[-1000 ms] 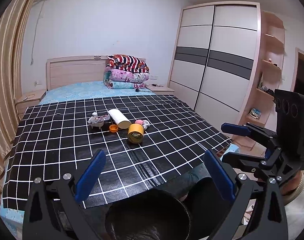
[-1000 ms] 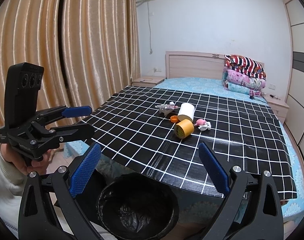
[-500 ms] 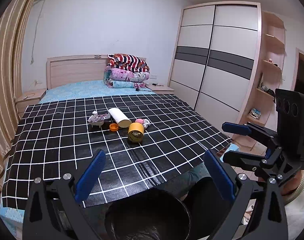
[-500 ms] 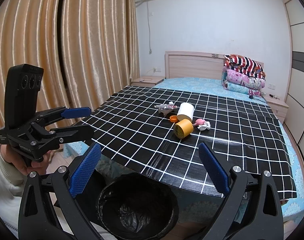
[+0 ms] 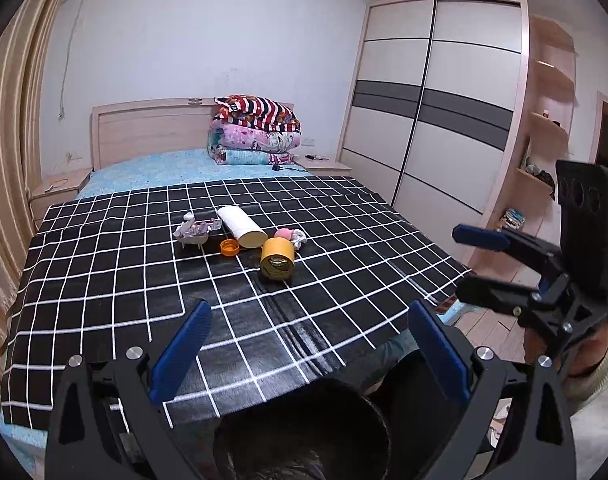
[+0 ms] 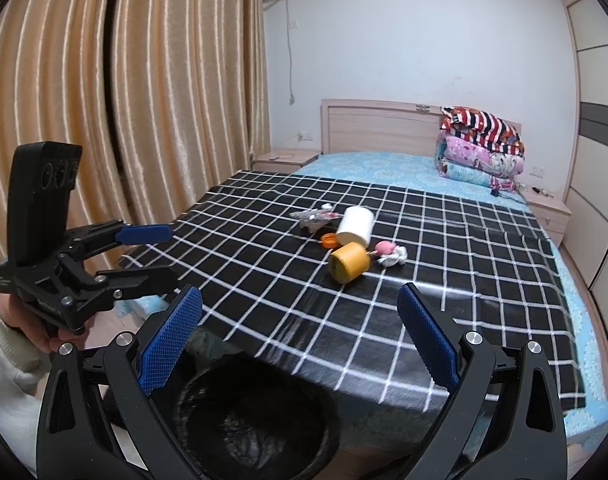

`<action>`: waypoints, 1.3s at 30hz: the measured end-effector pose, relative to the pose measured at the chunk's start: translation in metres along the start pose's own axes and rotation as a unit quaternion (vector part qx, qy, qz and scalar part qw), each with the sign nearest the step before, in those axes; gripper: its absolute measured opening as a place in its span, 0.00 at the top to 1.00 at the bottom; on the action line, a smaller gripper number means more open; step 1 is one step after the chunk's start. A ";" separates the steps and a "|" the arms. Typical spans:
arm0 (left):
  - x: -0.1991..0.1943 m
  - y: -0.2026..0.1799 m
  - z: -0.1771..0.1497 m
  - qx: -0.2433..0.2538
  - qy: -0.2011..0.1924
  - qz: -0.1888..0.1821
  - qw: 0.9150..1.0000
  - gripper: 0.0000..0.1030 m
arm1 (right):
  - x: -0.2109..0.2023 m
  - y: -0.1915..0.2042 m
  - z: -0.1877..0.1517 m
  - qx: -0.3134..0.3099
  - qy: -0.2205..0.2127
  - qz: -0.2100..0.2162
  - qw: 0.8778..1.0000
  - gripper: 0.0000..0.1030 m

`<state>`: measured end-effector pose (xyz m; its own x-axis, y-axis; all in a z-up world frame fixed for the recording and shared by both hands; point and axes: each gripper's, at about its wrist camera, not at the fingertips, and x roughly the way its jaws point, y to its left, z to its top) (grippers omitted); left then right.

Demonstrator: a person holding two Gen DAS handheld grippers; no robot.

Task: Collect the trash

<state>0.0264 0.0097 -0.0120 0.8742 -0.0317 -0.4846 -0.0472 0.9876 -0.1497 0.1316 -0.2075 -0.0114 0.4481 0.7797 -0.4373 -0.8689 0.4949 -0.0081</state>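
The left tool (image 5: 310, 344) fills the bottom of its own view, its blue-padded fingers (image 5: 182, 346) spread wide with nothing between them. The right tool (image 6: 300, 330) sits the same way at the bottom of its view, fingers wide apart and empty; it also shows at the right edge of the left view, held in a hand with a pale sleeve. Below both tools, at the bottom centre of each frame, stands a bin lined with a black bag (image 6: 260, 420), at the foot of the bed.

Past the fingers, in mid-frame, lies a black sheet with a white grid (image 5: 104, 280) spread over the bed. The trash sits in a cluster near the middle of that sheet, well apart from both tools: a yellow tape roll (image 5: 277, 265) nearest, lying on its side; an orange cap (image 5: 229, 247) just to its upper left; a white paper roll (image 5: 242, 226) lying behind the cap; a crumpled clear wrapper (image 5: 196, 230) at the cluster's left; and a pink and white scrap (image 5: 290, 235) to the right of the paper roll.

Folded quilts (image 5: 256, 132) are stacked at the headboard, upper centre.
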 end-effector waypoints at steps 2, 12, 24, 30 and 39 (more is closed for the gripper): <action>0.008 0.002 0.003 0.004 0.004 0.001 1.000 0.08 | 0.008 -0.009 0.006 -0.003 0.002 -0.009 1.000 0.04; 0.080 0.020 0.020 0.003 0.047 -0.014 0.999 0.08 | 0.077 -0.063 0.022 0.013 0.034 -0.037 0.999 0.05; 0.160 0.039 0.030 -0.021 0.088 -0.003 0.996 0.08 | 0.160 -0.115 0.026 0.066 0.081 -0.028 0.994 0.26; 0.187 0.049 0.030 -0.038 0.106 0.001 0.994 0.11 | 0.199 -0.134 0.021 0.091 0.115 -0.025 0.989 0.45; 0.213 0.057 0.023 -0.054 0.125 0.004 0.991 0.29 | 0.228 -0.143 0.017 0.113 0.144 -0.029 0.983 0.66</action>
<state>0.2210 0.0627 -0.1037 0.7268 -0.0743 -0.6828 -0.1172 0.9661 -0.2298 0.3618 -0.0943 -0.0950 0.3893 0.6222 -0.6792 -0.7601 0.6335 0.1446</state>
